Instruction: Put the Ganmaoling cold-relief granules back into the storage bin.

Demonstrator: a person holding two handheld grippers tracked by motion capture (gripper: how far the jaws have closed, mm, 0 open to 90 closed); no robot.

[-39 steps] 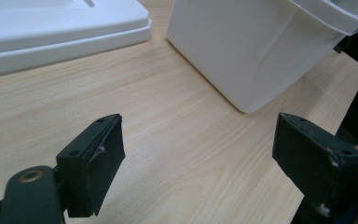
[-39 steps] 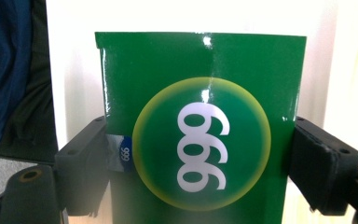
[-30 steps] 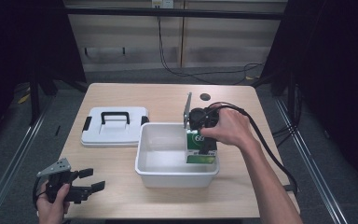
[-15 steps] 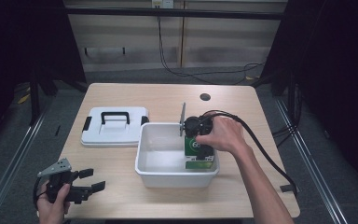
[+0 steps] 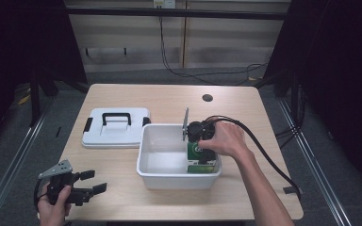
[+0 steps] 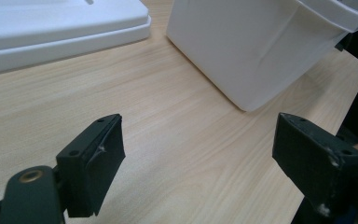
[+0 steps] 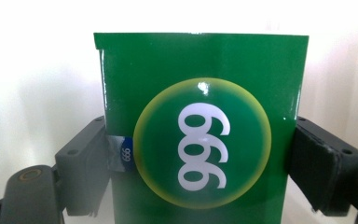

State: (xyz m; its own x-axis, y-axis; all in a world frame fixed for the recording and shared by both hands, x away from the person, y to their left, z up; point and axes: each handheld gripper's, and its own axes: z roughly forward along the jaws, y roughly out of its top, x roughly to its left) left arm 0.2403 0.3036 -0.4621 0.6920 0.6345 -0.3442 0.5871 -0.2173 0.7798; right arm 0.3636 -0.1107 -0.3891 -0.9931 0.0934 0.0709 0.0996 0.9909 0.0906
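A green box [image 5: 201,164] with a yellow-rimmed circle and white "999" [image 7: 200,140] stands in the right end of a white bin [image 5: 143,150]. My right gripper [image 5: 199,149] points down into the bin and is shut on the box. Its two jaws press the box's left and right sides [image 7: 200,165]. Near the table's front left corner, my left gripper [image 5: 93,182] is held low over the wood, open and holding nothing [image 6: 200,154]. It faces the bin's outer wall [image 6: 242,46].
The bin's white lid [image 5: 115,127] with a black handle lies flat to the left of the bin, and its edge [image 6: 51,28] shows ahead of the left gripper. A round cable hole [image 5: 207,98] sits at the table's far right. A black cable [image 5: 264,150] trails from the right gripper.
My right gripper has moved toward me and down, lowering the green box deeper into the bin's right end. The left gripper has stayed where it was.
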